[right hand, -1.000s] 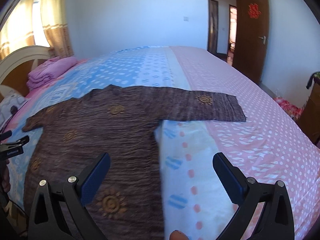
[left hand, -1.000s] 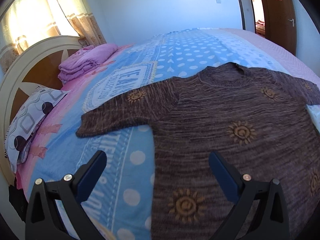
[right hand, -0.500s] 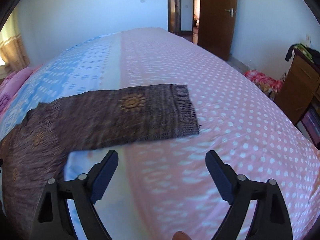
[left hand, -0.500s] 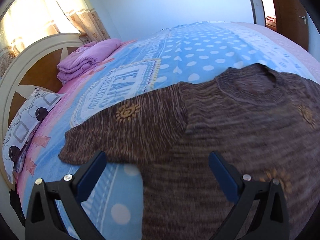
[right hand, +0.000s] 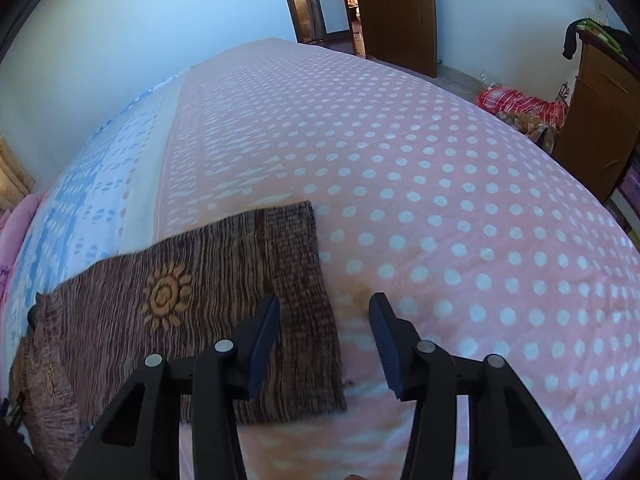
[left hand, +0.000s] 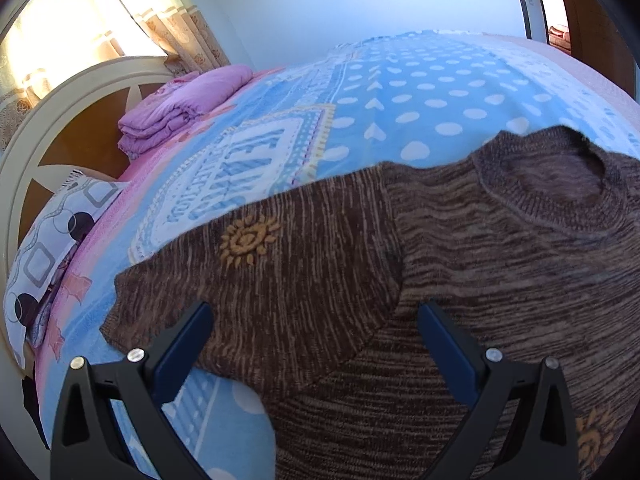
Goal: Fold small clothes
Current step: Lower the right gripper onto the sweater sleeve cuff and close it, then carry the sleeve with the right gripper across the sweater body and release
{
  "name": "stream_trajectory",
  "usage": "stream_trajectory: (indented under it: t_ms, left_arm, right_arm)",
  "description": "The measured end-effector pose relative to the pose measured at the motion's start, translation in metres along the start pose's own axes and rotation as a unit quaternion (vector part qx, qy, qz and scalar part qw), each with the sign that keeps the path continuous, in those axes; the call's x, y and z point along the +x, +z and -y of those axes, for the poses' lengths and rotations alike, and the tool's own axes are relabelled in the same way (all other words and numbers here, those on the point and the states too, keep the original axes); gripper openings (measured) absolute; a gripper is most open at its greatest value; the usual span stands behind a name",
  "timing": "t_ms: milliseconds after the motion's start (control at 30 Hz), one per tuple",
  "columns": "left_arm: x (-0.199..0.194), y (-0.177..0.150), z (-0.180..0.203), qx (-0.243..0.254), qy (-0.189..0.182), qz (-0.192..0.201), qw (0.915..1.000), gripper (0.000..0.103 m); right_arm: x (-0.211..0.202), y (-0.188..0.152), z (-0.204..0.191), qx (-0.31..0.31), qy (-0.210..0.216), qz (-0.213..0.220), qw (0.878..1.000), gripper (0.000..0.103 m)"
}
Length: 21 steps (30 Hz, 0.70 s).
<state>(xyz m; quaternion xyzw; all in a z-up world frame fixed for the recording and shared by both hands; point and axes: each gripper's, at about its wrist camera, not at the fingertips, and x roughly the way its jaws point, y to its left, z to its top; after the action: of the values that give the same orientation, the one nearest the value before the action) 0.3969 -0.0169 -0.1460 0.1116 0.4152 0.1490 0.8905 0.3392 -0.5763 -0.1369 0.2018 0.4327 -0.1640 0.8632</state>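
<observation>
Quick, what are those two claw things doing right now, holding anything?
Left gripper: open, over the sweater's sleeve, holding nothing.
Right gripper: closing around the cuff, not gripping yet.

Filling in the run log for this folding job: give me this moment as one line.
stage: reaching for sleeves | sweater: flat on bed | left claw: open over sleeve | right claw: closing at cuff, no grip yet

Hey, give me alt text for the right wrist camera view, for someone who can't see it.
The right gripper, its jaws closing, hangs over the ribbed cuff of a brown knit sweater sleeve lying flat on a pink polka-dot bedspread; the cuff edge lies between the fingers, not yet pinched. A wooden door stands open behind the bed.
</observation>
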Motion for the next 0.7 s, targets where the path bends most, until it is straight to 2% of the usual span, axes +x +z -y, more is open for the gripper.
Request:
stream_trajectory:
  t_ms: [100,167,200,267,433,700]
  left_arm:
    - [0.001,-0.001,0.001,0.001,-0.002,-0.002,1.0000,0.103]
    - [0.000,-0.001,0.002,0.000,-0.003,0.001,1.0000,0.103]
    - [0.000,-0.001,0.002,0.002,-0.002,0.001,1.0000,0.103]
    - [-0.001,-0.001,0.003,0.003,-0.004,0.002,1.0000,0.103]
    - [-0.009,-0.001,-0.003,-0.009,-0.020,0.005,0.9998,0.103]
    - [-0.019,0.000,-0.010,-0.018,-0.037,0.014,0.9991,0.103]
  right_arm:
    - [0.007,0.003,-0.007,-0.007,0.008,0.002,1.000,0.046]
    - [0.011,0.002,-0.015,-0.025,0.002,-0.002,1.000,0.031]
    - [0.013,0.002,-0.017,-0.034,-0.003,-0.003,0.999,0.027]
    - [0.013,0.002,-0.021,-0.047,-0.005,-0.004,0.999,0.010]
    - [0.005,0.006,-0.029,-0.057,-0.004,-0.002,0.998,0.007]
    - [-0.045,0.015,-0.062,-0.090,0.014,0.043,0.995,0.007]
